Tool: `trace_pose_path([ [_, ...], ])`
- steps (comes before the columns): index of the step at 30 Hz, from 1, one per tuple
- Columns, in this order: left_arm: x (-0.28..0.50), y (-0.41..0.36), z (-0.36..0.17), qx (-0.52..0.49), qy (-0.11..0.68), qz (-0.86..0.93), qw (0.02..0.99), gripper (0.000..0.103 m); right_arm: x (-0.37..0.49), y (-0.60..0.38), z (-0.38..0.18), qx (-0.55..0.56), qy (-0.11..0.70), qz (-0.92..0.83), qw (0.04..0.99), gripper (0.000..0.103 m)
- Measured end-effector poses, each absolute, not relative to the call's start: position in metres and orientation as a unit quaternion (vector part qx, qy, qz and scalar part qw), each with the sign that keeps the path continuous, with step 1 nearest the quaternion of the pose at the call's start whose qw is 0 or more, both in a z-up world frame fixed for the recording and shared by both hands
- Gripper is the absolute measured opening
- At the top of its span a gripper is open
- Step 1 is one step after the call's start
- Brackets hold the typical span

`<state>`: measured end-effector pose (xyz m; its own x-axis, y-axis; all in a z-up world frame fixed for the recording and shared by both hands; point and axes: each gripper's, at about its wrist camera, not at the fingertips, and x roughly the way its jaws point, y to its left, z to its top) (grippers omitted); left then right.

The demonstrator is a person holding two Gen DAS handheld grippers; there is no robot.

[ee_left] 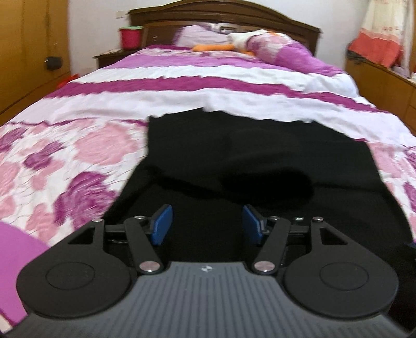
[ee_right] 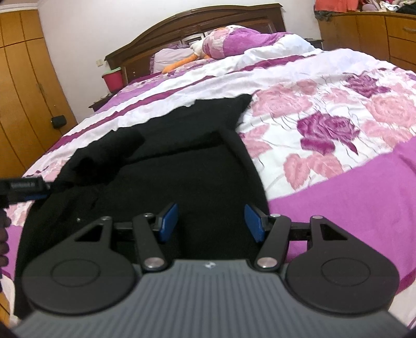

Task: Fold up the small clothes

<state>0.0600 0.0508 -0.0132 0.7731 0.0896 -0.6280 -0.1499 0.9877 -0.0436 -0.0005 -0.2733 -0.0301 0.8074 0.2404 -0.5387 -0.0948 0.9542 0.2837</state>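
Note:
A black garment (ee_left: 260, 156) lies spread on the bed's floral cover, with folds and a bump in its middle. In the left wrist view my left gripper (ee_left: 208, 225) is open, its blue pads (ee_left: 162, 223) apart just above the garment's near part, holding nothing. In the right wrist view the same garment (ee_right: 182, 169) lies ahead, its right edge curving beside the pink flowers. My right gripper (ee_right: 211, 222) is open and empty over the garment's near right part. The left gripper (ee_right: 23, 188) shows at the far left edge of that view.
The bed has a pink, purple and white floral cover (ee_left: 78, 161). A pillow roll and an orange soft toy (ee_left: 215, 47) lie by the dark wooden headboard (ee_left: 221, 15). A red tub (ee_left: 130, 36) stands on the nightstand. Wooden wardrobes (ee_right: 23, 91) flank the bed.

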Motion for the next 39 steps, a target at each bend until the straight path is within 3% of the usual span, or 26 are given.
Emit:
trace_pose_path([
  [11,0.055,0.088,-0.034,-0.093,0.341,0.11,0.929,0.066,0.044,-0.248,0.0,0.153,0.316,0.157,0.923,0.059],
  [23,0.05,0.099,-0.038,-0.099,0.326,0.116,0.933,0.066,0.097,-0.125,0.042,0.065,0.297,0.273,0.913,0.061],
  [31,0.049,0.097,-0.045,-0.086,0.321,0.111,0.936,0.066,0.132,-0.049,0.017,-0.027,0.328,0.274,0.904,0.059],
  [39,0.051,0.1,-0.048,-0.091,0.319,0.108,0.937,0.067,0.138,-0.044,-0.007,-0.074,0.335,0.255,0.904,0.058],
])
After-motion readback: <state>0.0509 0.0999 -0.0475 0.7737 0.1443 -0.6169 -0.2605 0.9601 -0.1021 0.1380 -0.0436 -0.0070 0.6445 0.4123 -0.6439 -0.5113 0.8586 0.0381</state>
